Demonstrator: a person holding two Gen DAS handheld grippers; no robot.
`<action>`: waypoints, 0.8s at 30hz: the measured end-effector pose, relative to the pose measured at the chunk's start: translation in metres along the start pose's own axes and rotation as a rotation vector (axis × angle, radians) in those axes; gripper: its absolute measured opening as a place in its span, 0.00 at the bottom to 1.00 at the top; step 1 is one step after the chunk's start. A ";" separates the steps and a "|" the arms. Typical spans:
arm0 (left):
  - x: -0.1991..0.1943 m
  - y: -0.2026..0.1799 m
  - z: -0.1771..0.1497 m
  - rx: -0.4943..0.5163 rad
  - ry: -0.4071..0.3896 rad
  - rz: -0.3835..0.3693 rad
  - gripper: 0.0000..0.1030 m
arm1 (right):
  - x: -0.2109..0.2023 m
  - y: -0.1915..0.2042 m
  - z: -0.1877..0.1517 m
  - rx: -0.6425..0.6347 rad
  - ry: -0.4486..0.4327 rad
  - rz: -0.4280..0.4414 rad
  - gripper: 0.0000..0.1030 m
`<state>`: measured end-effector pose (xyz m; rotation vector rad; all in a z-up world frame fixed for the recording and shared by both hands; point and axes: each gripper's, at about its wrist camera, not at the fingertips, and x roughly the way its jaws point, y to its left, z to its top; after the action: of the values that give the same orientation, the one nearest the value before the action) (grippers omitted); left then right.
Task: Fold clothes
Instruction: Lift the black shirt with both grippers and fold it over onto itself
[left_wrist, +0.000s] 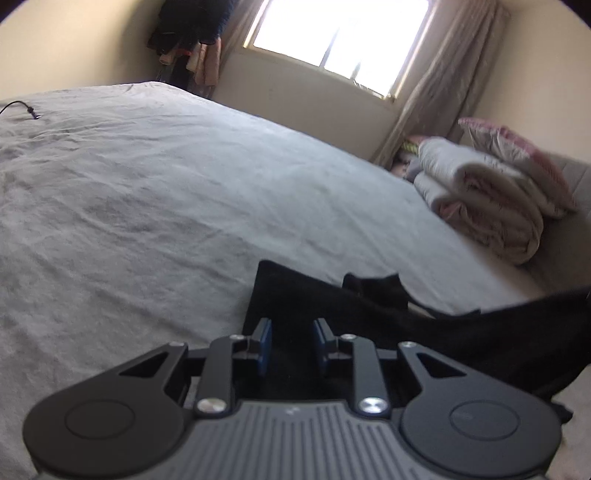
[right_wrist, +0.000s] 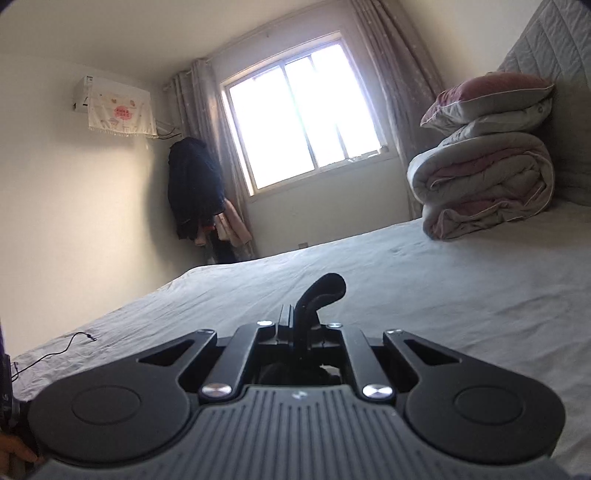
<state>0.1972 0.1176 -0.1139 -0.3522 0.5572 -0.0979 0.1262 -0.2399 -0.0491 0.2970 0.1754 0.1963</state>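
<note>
A black garment (left_wrist: 369, 310) lies on the grey bed sheet (left_wrist: 166, 192) at the near edge and stretches off to the right. My left gripper (left_wrist: 291, 343) is open, its blue pads (left_wrist: 264, 341) apart over the garment's near edge. My right gripper (right_wrist: 303, 325) is shut on a fold of the black garment (right_wrist: 323, 293), which sticks up in a curl past the fingers. The rest of the garment is hidden in the right wrist view.
A rolled quilt with a pink pillow on top (left_wrist: 495, 192) sits at the head of the bed (right_wrist: 491, 184). A black cable (right_wrist: 62, 349) lies on the sheet at the left. Dark clothes (right_wrist: 194, 188) hang in the corner beside the window (right_wrist: 303, 114).
</note>
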 end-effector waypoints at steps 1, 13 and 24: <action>0.002 -0.002 -0.001 0.017 0.012 0.005 0.23 | 0.002 -0.005 0.000 0.002 0.009 -0.019 0.08; 0.001 -0.007 -0.002 0.090 0.031 0.012 0.26 | 0.050 -0.039 -0.031 -0.058 0.307 -0.247 0.08; 0.001 -0.018 -0.005 0.136 0.031 -0.033 0.30 | 0.056 -0.049 -0.034 -0.107 0.356 -0.320 0.08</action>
<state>0.1951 0.0993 -0.1122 -0.2281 0.5724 -0.1724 0.1816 -0.2647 -0.1040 0.1224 0.5587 -0.0607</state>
